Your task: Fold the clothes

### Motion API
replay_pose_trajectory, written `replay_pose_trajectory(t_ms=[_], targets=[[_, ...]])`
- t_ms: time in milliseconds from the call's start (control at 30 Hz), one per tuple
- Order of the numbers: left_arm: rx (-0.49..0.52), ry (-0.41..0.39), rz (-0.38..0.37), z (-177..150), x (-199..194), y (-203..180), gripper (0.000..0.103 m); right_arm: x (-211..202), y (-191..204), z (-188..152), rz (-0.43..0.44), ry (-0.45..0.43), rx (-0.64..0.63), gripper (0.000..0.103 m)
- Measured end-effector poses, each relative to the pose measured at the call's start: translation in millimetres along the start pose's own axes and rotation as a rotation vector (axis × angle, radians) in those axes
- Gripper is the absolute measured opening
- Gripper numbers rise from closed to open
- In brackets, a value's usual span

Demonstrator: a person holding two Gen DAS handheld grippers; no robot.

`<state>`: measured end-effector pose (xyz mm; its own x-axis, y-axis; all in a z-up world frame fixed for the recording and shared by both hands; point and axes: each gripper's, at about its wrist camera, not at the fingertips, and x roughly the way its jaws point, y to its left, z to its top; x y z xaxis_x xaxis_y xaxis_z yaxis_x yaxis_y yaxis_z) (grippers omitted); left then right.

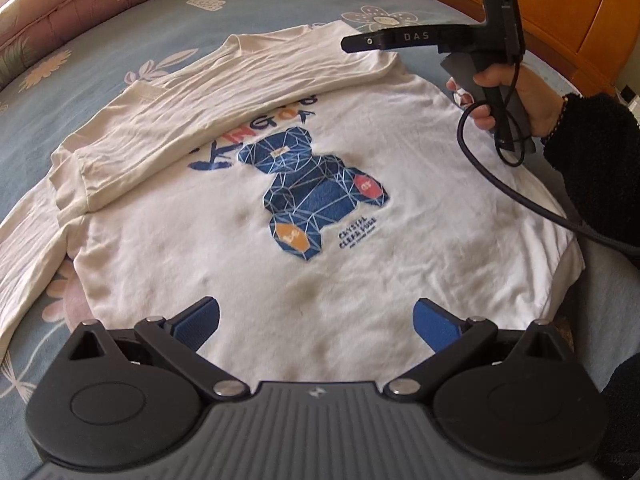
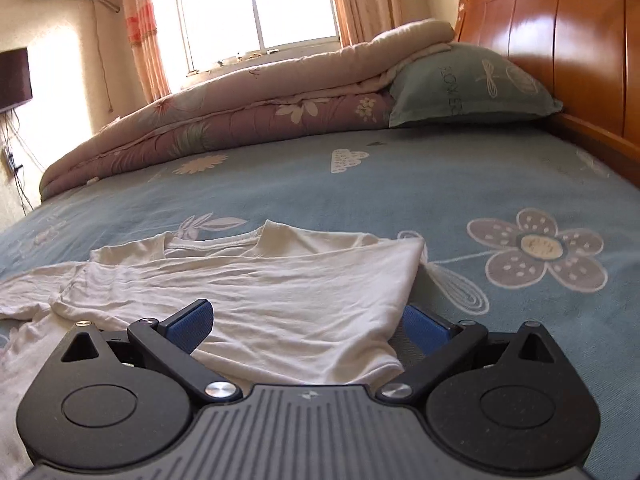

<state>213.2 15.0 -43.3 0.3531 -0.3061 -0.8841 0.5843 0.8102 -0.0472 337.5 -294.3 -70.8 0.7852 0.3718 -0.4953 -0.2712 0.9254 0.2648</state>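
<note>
With one sleeve already folded across its chest, the white long-sleeved cotton shirt printed with a blue bear (image 1: 280,208) lies flat on the blue flowered bedsheet (image 2: 400,176). Both the left gripper (image 1: 316,322) and right gripper (image 2: 306,326) hover wide open, holding nothing.

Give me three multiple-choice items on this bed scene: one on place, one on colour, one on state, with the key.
1. Where does the white long-sleeved cotton shirt lie?
A. on the blue flowered bedsheet
B. on the pillow
C. on the floor

2. What colour is the shirt's faceted printed bear?
A. red
B. blue
C. green

3. How do the left gripper fingers stand?
A. clamped on a sleeve
B. shut empty
C. spread apart, holding nothing

Key: 1 A, sheet shows all round the shirt; 2 B, mostly blue facets; 3 C, a wide gap with only shirt below.
</note>
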Motion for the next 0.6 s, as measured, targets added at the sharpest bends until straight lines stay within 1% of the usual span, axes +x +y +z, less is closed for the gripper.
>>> replay_pose_trajectory(t_ms=[67,133,167,233,267,333,400,467,533,600], targets=[[0.006,-0.004,0.006,11,4,-4,0.102,3,-12,-5,0.039,0.013,0.060,0.103],[0.003,-0.012,0.009,21,9,-7,0.102,3,-16,-1,0.033,0.008,0.064,0.103],[0.000,-0.020,0.003,25,11,-9,0.102,1,-16,2,0.011,0.000,0.045,0.103],[-0.003,-0.031,-0.015,32,16,-14,0.102,-4,-14,8,-0.050,-0.021,-0.008,0.103],[0.000,-0.033,-0.024,34,19,-18,0.102,-5,-12,9,-0.092,-0.012,-0.056,0.103],[0.012,-0.033,-0.040,37,25,-25,0.102,-1,-8,6,-0.181,0.032,-0.174,0.103],[0.017,-0.031,-0.046,39,30,-31,0.102,10,-5,-2,-0.267,0.078,-0.266,0.103],[0.017,-0.033,-0.049,41,34,-35,0.102,18,-11,-9,-0.360,0.097,-0.291,0.103],[0.012,-0.044,-0.064,41,33,-36,0.102,15,-26,-7,-0.366,0.100,-0.200,0.103],[0.003,-0.051,-0.079,40,31,-35,0.102,7,-40,-5,-0.412,0.092,-0.132,0.103]])
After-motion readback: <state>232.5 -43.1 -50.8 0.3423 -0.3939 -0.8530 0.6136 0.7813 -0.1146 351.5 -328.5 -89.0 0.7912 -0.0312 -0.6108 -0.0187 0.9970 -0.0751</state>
